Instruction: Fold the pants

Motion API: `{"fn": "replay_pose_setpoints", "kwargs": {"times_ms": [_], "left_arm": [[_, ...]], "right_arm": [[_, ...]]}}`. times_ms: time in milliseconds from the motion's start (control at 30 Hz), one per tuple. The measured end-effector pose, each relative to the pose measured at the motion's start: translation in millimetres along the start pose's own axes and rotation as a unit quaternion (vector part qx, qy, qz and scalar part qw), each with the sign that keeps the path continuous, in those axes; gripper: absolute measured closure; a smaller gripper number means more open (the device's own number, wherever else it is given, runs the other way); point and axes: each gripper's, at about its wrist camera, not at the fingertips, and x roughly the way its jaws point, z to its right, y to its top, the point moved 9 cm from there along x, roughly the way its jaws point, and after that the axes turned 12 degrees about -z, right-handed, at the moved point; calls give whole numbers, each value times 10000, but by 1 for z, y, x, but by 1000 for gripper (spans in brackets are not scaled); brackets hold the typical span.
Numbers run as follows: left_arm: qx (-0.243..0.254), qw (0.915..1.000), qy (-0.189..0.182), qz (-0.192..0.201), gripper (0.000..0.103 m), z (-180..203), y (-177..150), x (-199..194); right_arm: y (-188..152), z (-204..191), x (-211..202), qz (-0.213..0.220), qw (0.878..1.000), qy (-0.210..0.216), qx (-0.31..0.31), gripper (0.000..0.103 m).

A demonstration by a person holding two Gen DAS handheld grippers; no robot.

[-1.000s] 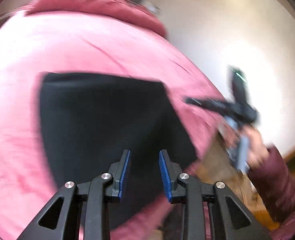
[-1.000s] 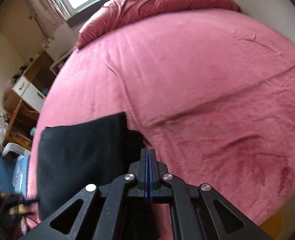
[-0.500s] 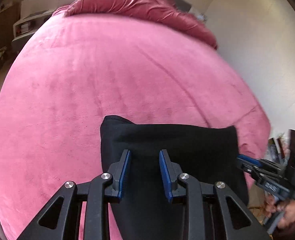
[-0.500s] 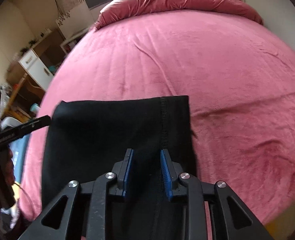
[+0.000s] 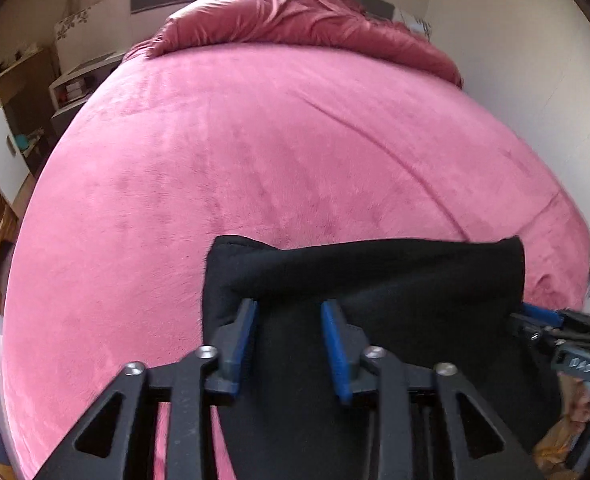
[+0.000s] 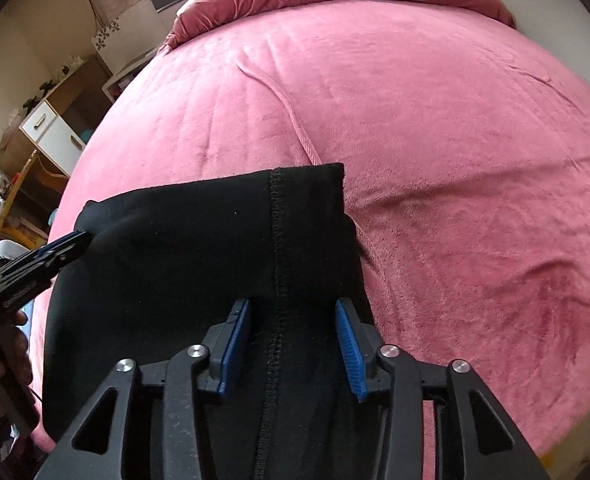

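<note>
I am letting go of the folded black pants point(image 6: 199, 248), which are lying on the near edge of the pink bed point(image 6: 435, 128); my left gripper point(image 5: 289, 340) and right gripper point(image 6: 293, 344) have just been opening, pads off the cloth, and I am judging a straight lift-off safest for the fold

Both grippers angled downward, jaws apart

The left gripper point(image 5: 289, 318) and right gripper point(image 6: 293, 316) have just been opening; cloth lies between their pads, unpinched.

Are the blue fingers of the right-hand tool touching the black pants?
Cannot tell. In the right wrist view the right gripper has just been opening, and its fingers straddle the seam of the black pants without clearly pressing it.
</note>
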Motion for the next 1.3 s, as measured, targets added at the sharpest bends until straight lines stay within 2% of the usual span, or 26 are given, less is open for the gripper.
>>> {"fn": "replay_pose_setpoints", "kwargs": {"times_ms": [33, 67, 133, 267, 433, 600, 667, 700, 867, 967, 1200, 1267, 1300], "left_arm": [[-56, 10000, -55, 56, 53, -3, 0, -7], [-103, 9999, -87, 85, 51, -5, 2, -9], [-155, 9997, -129, 126, 49, -8, -3, -15], [-178, 9997, -71, 138, 46, -21, -20, -32], [-284, 9995, -97, 106, 46, -31, -37, -40], [-392, 9989, -260, 18, 45, -37, -53, -41], [-432, 9985, -342, 8, 40, -39, -59, -42], [-444, 9982, -410, 1, 33, -39, -62, -42], [-463, 9970, -622, -59, 31, -36, -74, -41], [-623, 9936, -933, -153, 31, -39, -85, -40], [-968, 9809, -1609, -503, 33, -46, -121, -40], [-1066, 9767, -1769, -577, 33, -45, -129, -38], [-1118, 9748, -1836, -592, 33, -45, -133, -39]], "right_arm": [[-2, 5, -2, 21, 9999, -59, 79, 32], [-4, 9, -2, 28, 9999, -21, 162, 25], [-9, 17, -3, 15, 9991, 230, 350, 26], [-18, 23, -7, 16, 9978, 436, 500, 25], [-25, 17, -15, -9, 9976, 554, 419, 25], [-32, 11, -23, -83, 9962, 813, 315, 20], [-39, 9, -24, -159, 9949, 951, 301, 17], [-42, 8, -22, -227, 9943, 1005, 272, 16], [-52, 13, -9, -451, 9933, 1009, 323, 16], [-59, 17, -5, -530, 9924, 1041, 386, 16], [-72, 27, -28, -303, 9931, 1033, 467, 17], [-81, 31, -40, -223, 9943, 966, 400, 22], [-86, 30, -45, -196, 9947, 940, 368, 30]]}}
